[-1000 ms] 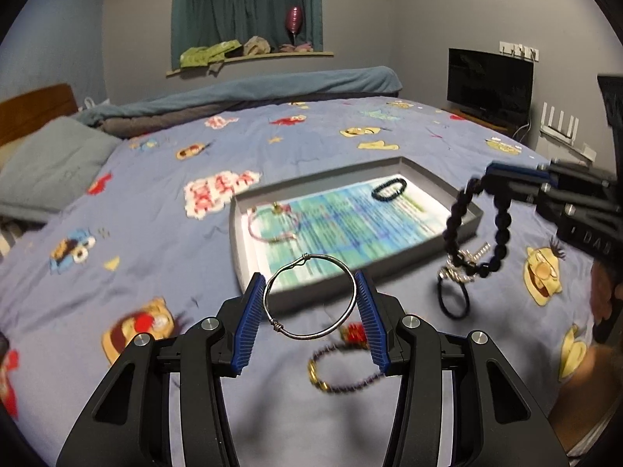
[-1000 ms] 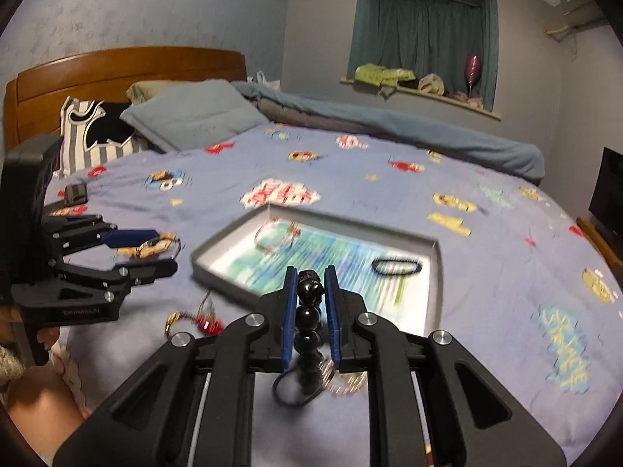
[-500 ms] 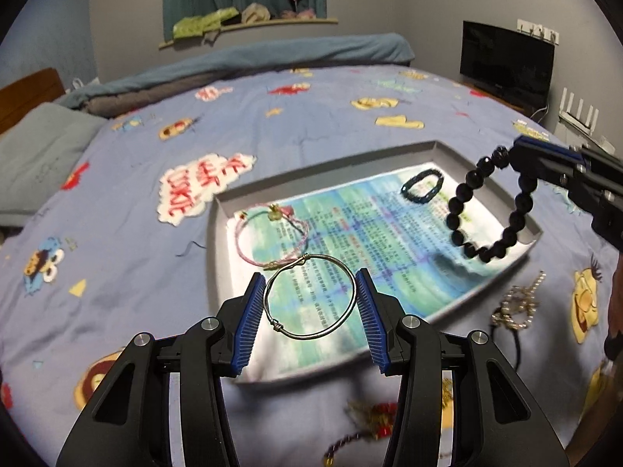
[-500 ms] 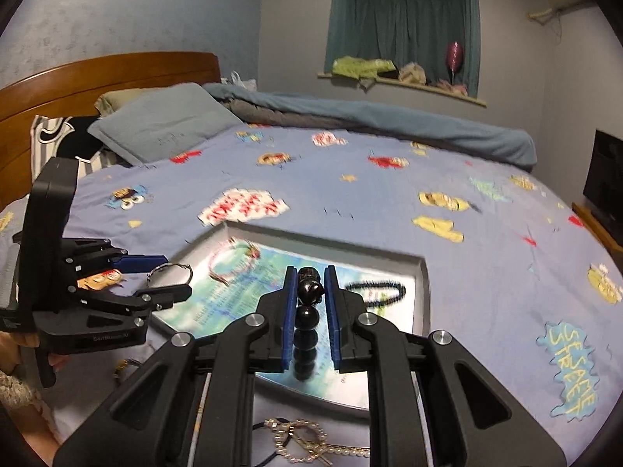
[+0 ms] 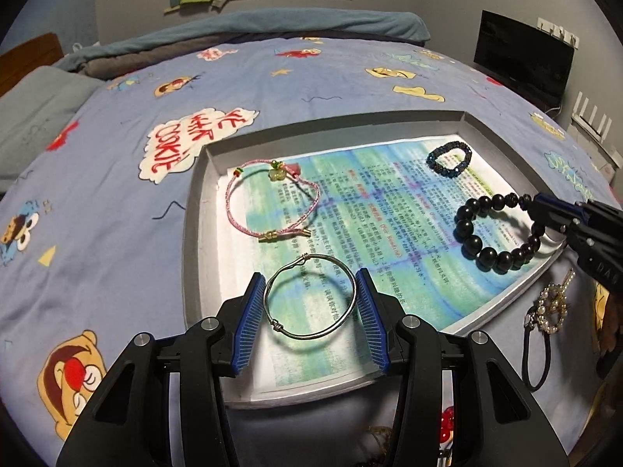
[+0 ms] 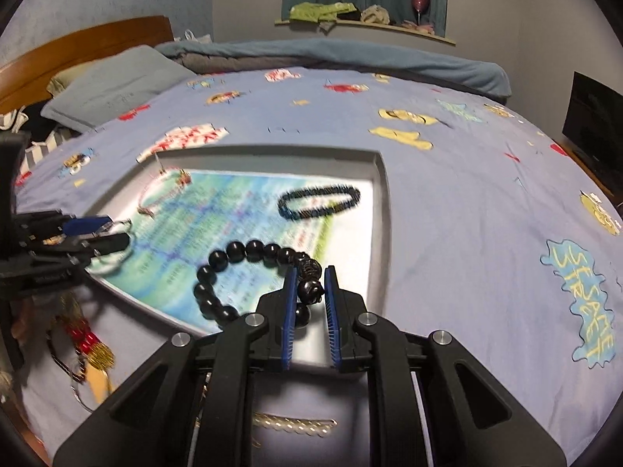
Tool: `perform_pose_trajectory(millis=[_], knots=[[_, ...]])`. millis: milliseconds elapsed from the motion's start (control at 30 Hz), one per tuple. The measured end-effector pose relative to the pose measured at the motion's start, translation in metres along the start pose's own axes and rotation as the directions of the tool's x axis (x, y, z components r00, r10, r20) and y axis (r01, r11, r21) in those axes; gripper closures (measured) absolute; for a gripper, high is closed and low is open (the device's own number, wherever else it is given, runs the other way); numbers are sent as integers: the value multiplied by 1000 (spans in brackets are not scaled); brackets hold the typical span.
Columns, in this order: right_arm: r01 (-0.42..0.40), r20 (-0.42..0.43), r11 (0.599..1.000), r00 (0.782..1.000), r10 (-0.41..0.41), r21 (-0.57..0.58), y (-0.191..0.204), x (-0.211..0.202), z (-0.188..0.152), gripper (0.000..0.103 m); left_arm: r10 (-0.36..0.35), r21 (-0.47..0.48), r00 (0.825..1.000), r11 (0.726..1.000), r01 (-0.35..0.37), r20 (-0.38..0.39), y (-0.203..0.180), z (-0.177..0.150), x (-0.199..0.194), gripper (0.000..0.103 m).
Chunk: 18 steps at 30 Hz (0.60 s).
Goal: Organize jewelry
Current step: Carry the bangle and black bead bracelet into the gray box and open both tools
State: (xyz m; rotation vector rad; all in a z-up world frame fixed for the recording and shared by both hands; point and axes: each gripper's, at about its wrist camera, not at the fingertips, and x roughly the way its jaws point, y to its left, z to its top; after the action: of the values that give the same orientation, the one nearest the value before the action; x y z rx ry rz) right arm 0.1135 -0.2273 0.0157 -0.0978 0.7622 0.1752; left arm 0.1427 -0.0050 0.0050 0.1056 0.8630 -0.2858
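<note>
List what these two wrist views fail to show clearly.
- Red-and-gold beaded piece: left wrist view, mostly hidden behind the left gripper.
- Dark beaded bracelet: right wrist view, motion-blurred.
- Printed text on the tray liner: too small to read.
- Black bead bracelet: near beads hidden behind the right gripper.

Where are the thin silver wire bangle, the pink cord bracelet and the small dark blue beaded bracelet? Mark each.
thin silver wire bangle (image 5: pixel 352 309): left wrist view, right rim.
pink cord bracelet (image 5: pixel 233 222): left wrist view, left cord.
small dark blue beaded bracelet (image 6: pixel 292 197): right wrist view, left end.
</note>
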Motion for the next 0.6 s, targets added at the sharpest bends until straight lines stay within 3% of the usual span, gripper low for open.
perform_pose_trajectory(millis=[233,600], knots=[[18,-7,1000,1000,-18,-21,2,3,-2,89,-13,-17,998,1000,13,-58,4,2,9,54],[8,10,1000,1000,-8,-10,0,0,-4,89,13,-1,999,1000,-13,-52,2,3,9,54]])
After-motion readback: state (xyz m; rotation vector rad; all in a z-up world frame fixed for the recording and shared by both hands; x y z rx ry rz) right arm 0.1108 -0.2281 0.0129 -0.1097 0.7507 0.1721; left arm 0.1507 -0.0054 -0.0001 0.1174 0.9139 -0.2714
